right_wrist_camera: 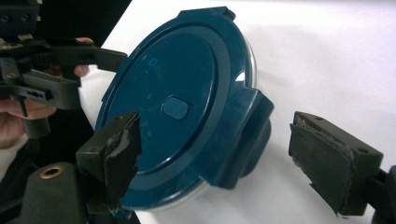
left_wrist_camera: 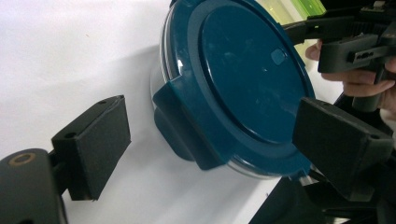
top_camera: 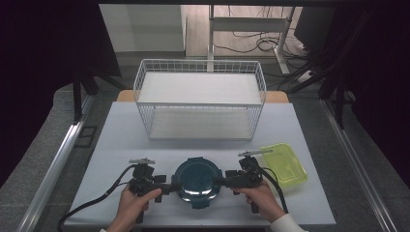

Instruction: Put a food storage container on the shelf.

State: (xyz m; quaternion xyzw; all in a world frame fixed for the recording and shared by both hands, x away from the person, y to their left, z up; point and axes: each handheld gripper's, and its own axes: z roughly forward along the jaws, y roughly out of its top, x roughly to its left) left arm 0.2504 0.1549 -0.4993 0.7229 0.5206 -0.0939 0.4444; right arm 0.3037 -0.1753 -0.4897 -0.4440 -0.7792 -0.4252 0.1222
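Left gripper (left_wrist_camera: 210, 140) jaws apart, straddling container (left_wrist_camera: 233, 88) side latch, pads not touching. Right gripper (right_wrist_camera: 224, 154) jaws apart, straddling opposite latch, not clamped. Container (top_camera: 196, 180), round, blue lid on, sits on table (top_camera: 116, 130) between both grippers. Green tray (top_camera: 285, 164) just right of container. Wire rack (top_camera: 200, 99) behind container, well apart.

Glossy blue plastic lid (top_camera: 196, 176); white wire-metal basket (top_camera: 199, 99); matt white table (top_camera: 121, 125).
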